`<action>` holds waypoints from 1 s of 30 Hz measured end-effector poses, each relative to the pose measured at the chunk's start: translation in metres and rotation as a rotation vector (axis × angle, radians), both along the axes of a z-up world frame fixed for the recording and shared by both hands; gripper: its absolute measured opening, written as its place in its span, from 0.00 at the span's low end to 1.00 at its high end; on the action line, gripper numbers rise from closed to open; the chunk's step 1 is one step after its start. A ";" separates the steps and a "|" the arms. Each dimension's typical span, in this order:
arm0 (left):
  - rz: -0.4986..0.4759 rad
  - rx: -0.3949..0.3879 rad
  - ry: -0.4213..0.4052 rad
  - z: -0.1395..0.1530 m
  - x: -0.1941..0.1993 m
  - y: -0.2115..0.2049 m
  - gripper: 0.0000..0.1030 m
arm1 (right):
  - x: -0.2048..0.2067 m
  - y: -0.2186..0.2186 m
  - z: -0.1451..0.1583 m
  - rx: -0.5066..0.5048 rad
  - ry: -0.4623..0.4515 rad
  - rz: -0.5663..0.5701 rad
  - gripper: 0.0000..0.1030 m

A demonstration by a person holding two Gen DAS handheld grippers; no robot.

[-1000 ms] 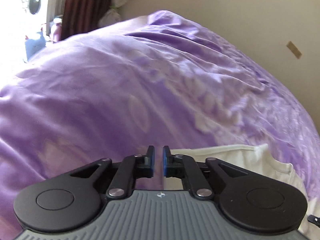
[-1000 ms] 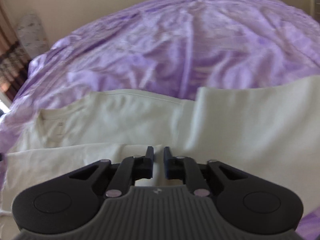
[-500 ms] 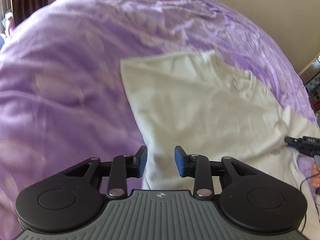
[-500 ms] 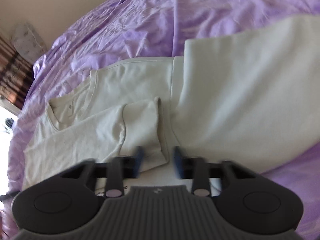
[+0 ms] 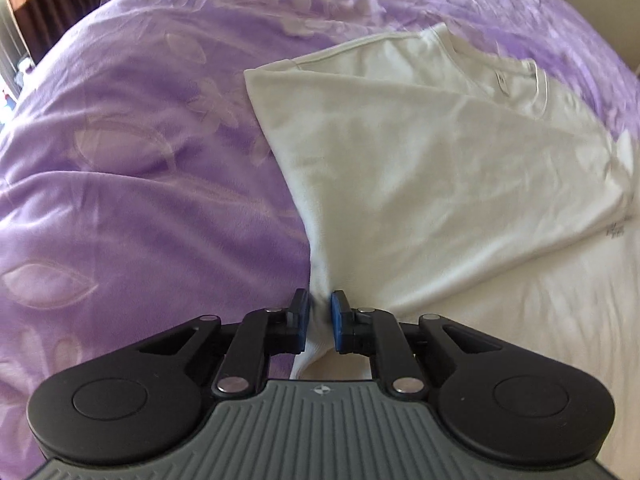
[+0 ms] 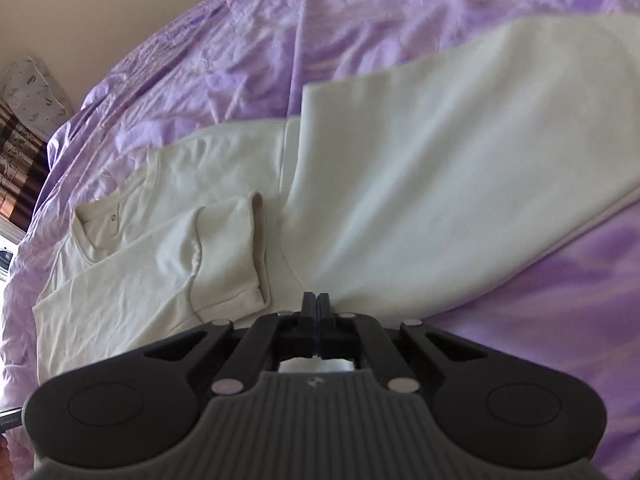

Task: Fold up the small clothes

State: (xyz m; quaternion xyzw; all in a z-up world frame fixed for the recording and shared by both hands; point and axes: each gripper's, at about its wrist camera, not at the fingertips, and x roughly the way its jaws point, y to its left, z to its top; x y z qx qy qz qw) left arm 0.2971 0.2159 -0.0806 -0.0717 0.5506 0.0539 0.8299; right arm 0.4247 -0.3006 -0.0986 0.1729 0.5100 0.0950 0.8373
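We have one side of the cream T-shirt (image 5: 420,168) folded; both pinch cloth: left hand-held gripper (image 5: 320,316), right hand-held gripper (image 6: 316,312); further folds remain.

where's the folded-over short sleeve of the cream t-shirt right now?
Right wrist view, left of centre: the short sleeve lies flat on the cream t-shirt, between the collar and the right gripper, on the purple bedspread.

Both wrist views close, low, facing one white shirt (image 5: 420,168) from opposite ends
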 end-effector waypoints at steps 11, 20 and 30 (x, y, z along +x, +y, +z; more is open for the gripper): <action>0.050 0.068 -0.093 0.056 -0.010 0.002 0.22 | -0.024 -0.141 0.090 -0.048 -0.126 -0.218 0.37; 0.156 -0.016 -0.205 0.063 0.017 -0.011 0.29 | -0.032 -0.291 0.086 -0.046 -0.138 -0.538 0.37; 0.197 0.038 -0.135 0.051 0.050 -0.025 0.29 | -0.008 -0.367 0.022 0.078 -0.131 -0.768 0.36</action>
